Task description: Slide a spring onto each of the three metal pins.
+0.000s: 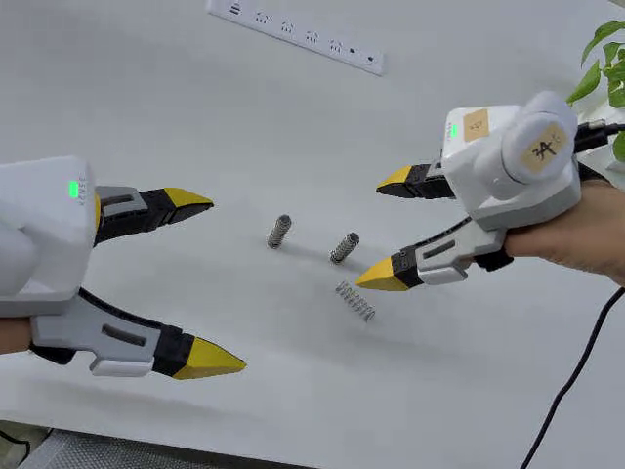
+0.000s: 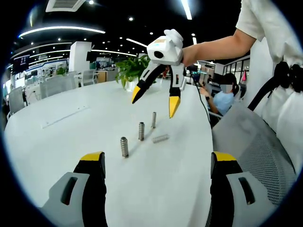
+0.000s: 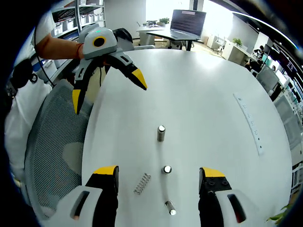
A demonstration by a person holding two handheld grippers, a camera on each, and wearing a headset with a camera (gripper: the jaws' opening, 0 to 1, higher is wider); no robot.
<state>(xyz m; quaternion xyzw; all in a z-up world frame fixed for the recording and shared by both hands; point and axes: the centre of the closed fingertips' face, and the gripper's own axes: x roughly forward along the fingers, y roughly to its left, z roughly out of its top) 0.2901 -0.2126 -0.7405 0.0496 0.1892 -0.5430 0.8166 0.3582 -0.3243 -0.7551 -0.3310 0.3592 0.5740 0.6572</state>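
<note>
So the white table point(image 1: 146, 98) has one loose spring point(image 1: 355, 301) lying flat on its side, nothing touching it. I'll place everything off that.

Just beyond the loose spring in the head view stands a pin with a spring on it point(image 1: 344, 247), upright. A second spring-covered pin point(image 1: 279, 231) is further out to the left of the loose spring, also upright and apart from the first. From the left gripper view you can also see a bare pin point(image 2: 154, 119) standing just past the loose spring on the side toward the other gripper, with no coil on it. The three pins make a rough line running alongside the loose spring.

The right gripper point(image 1: 376, 234) hovers just to the right of the loose spring, jaws spread wide with nothing between them. Its lower yellow tip sits near the loose spring, above the table. The left gripper point(image 1: 210, 283) is well off to the left of the loose spring, jaws also wide apart and holding nothing.

Far beyond the loose spring, a white power strip point(image 1: 303, 34) lies on the table. A potted plant point(image 1: 607, 59) is at the far right corner, and a black cable point(image 1: 576, 371) trails off to the right of the spring.
</note>
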